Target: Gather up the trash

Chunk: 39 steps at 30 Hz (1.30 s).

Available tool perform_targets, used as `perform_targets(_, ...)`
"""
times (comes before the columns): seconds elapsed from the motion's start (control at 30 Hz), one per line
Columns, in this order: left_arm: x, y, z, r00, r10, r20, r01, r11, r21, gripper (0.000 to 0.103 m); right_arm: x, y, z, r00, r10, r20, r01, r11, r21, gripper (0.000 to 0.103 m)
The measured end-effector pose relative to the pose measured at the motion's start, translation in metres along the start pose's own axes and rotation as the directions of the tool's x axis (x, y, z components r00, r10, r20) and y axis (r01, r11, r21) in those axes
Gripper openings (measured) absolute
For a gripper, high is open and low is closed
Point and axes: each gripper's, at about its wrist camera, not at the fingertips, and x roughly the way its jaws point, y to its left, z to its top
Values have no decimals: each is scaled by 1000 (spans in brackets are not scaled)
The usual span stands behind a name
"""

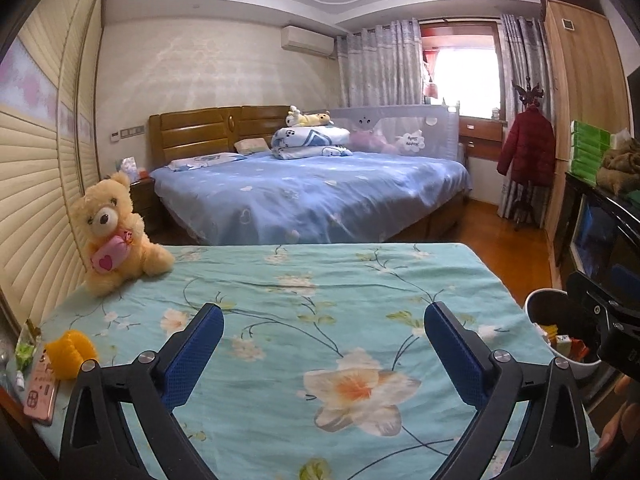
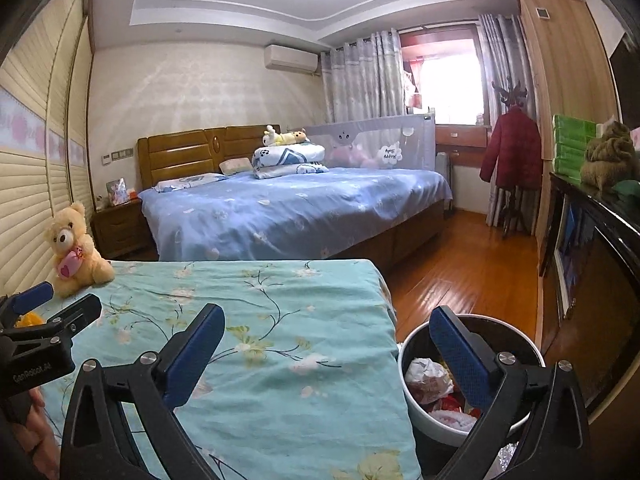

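A white waste bin [image 2: 416,404] stands on the floor at the right edge of the teal floral bed; crumpled paper and red wrappers [image 2: 428,376] lie inside. It also shows in the left wrist view [image 1: 538,308]. My right gripper [image 2: 326,328] is open and empty, its right finger over the bin. My left gripper [image 1: 324,328] is open and empty above the teal floral sheet [image 1: 320,300]. A green wrapper [image 1: 26,346] lies at the bed's left edge.
A teddy bear [image 1: 116,232] sits at the far left of the bed by the slatted wall. A yellow object [image 1: 70,352] and a pink phone [image 1: 40,390] lie near the left edge. A blue bed [image 1: 312,192] stands beyond; a dark cabinet [image 2: 592,248] stands at the right.
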Motion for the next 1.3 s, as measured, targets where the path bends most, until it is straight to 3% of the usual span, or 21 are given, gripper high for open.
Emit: perform_targets(1.3,11,10,7,1000,-10,-1,10,1000,10,102,0,0,-2,1000,16,-11,-16,1000,19,103)
